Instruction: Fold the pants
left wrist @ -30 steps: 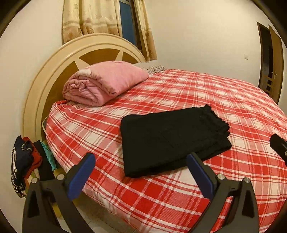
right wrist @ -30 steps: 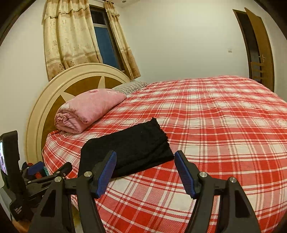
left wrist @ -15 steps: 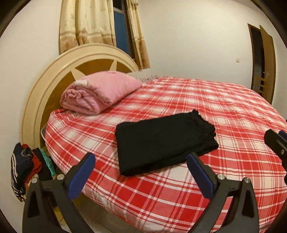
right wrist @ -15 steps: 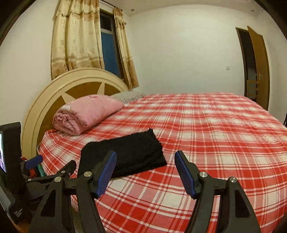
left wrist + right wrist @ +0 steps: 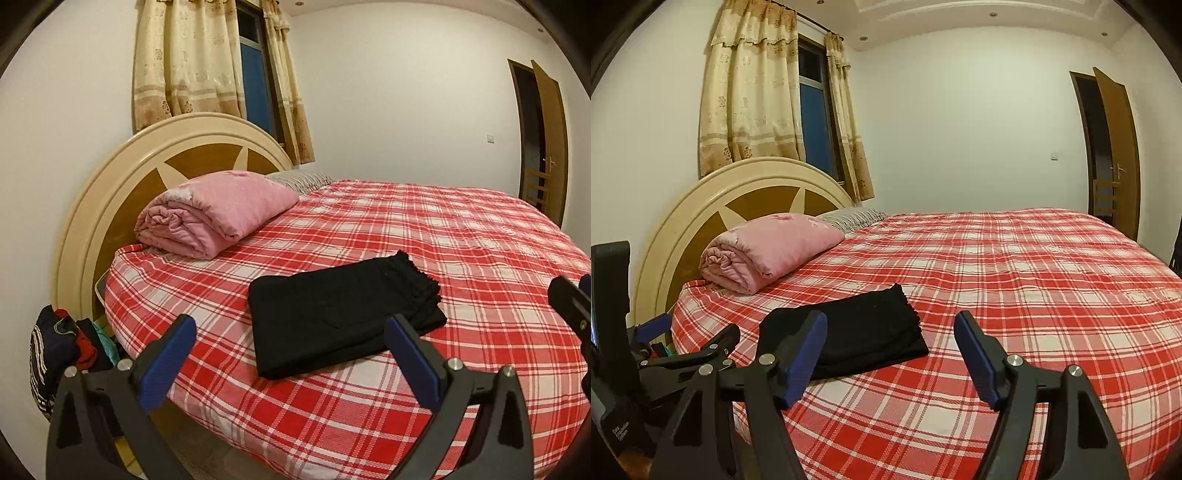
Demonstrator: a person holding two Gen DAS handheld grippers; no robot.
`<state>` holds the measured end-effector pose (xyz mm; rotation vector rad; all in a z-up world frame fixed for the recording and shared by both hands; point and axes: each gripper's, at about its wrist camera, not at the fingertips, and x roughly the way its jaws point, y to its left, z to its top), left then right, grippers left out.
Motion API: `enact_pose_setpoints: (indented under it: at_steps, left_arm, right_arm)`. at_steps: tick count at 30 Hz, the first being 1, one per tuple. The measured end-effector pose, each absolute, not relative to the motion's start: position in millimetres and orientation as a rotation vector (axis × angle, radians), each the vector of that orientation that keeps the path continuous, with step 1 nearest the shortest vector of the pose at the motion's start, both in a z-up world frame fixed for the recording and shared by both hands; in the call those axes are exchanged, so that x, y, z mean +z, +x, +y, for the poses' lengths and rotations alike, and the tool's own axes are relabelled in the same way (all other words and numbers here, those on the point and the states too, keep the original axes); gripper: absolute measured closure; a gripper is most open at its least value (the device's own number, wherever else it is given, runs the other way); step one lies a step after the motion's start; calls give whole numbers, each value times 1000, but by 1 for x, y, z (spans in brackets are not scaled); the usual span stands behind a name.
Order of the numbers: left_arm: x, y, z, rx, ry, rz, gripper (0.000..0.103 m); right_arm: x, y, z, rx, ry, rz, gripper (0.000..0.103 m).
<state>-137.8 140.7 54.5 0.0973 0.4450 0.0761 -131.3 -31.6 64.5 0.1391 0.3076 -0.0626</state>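
Hovering both of my grippers at the near edge of the bed [image 5: 480,236], off the cloth.

I count one folded black pair of pants [image 5: 340,314] lying flat near that edge, one rolled pink quilt [image 5: 214,214] by the round cream-and-brown headboard [image 5: 110,192], one striped pillow [image 5: 303,180]. My left gripper [image 5: 291,354] stands wide apart and empty; my right gripper [image 5: 890,354] is opening, nothing between its blue pads. Red plaid sheet, white walls, beige curtains [image 5: 750,99], one brown door [image 5: 1115,147] ajar.

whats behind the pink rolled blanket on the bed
Behind the pink blanket stands the round cream-and-brown headboard, and a striped pillow peeks out beside it. The rest of the pillow is covered.
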Motion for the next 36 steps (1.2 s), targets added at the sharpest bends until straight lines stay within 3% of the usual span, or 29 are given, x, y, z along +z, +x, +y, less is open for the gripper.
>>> enact_pose_setpoints:
  at_steps: [36]
  left_arm:
    - [51,-136,144,85,96,470,0]
  right_arm:
    - [63,-130,-31,-62,153,318,30]
